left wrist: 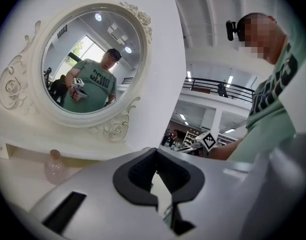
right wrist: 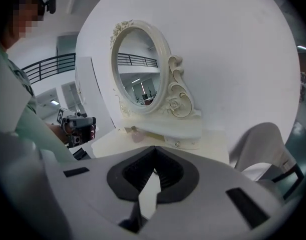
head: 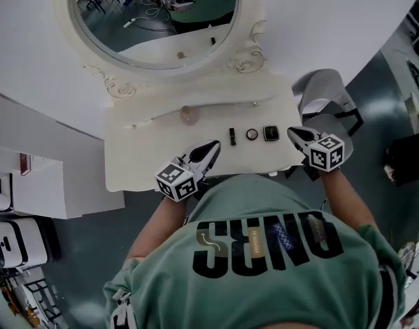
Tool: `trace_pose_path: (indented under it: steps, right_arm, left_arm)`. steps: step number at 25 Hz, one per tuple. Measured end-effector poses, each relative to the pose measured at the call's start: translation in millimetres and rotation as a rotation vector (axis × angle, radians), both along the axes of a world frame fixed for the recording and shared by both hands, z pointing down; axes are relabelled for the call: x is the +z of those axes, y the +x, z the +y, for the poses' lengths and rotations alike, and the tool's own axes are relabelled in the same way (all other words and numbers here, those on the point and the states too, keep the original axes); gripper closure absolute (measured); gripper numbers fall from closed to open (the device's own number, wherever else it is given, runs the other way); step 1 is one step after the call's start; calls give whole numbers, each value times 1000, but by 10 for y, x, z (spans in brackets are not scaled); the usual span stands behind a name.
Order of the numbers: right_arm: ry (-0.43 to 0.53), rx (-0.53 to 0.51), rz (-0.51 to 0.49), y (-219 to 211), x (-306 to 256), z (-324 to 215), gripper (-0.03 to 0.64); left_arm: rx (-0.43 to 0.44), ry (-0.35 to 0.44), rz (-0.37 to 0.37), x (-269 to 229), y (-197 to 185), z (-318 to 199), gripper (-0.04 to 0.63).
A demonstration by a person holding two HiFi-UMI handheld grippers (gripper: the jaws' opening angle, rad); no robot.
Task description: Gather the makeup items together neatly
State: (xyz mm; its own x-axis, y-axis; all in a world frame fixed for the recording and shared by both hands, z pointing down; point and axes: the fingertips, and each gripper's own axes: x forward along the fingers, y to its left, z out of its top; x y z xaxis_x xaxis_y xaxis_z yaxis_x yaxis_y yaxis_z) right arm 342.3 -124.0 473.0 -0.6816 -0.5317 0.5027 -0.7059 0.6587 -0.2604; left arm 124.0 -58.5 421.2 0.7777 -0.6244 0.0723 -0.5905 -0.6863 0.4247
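item: gathering step, both tools empty. left gripper (head: pixel 213 146), jaws pressed together with nothing between them; right gripper (head: pixel 292 132), jaws likewise pressed together on nothing. both are held off the cream dressing table (head: pixel 130 163) near its front edge. stock on the table: black tube (head: pixel 232 136), probably a lipstick; round compact (head: pixel 252 134); square black compact (head: pixel 271 133). these three stand in a short row, near one another but not touching. pink bottle (head: pixel 188 114) stands upright and apart, further back toward the oval mirror (head: pixel 127 40). judged step: bring the bottle to the row. handling advice: spread the jaws before coming down, approach the bottle from the side, pinch it low on the body so that it stays upright, and set it just left of the tube without nudging the tube. position notes: the bottle lies beyond the left gripper's tips and slightly to their left, the nearer reach of the two; the tube sits just right of those tips. the square compact lies just left of the right gripper's tips, not touched.
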Motion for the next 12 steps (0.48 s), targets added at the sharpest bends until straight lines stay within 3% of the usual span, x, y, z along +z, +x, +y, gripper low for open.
trace_pose_path:
  steps: [5, 12]
  right_arm:
    - [-25, -69, -4, 171, 119, 28, 623]
    - [-47, -86, -13, 235, 235, -29, 623]
  left_arm:
    - [-90, -53, -9, 128, 313, -64, 592]
    - [-90, -71, -58, 186, 507, -56, 592]
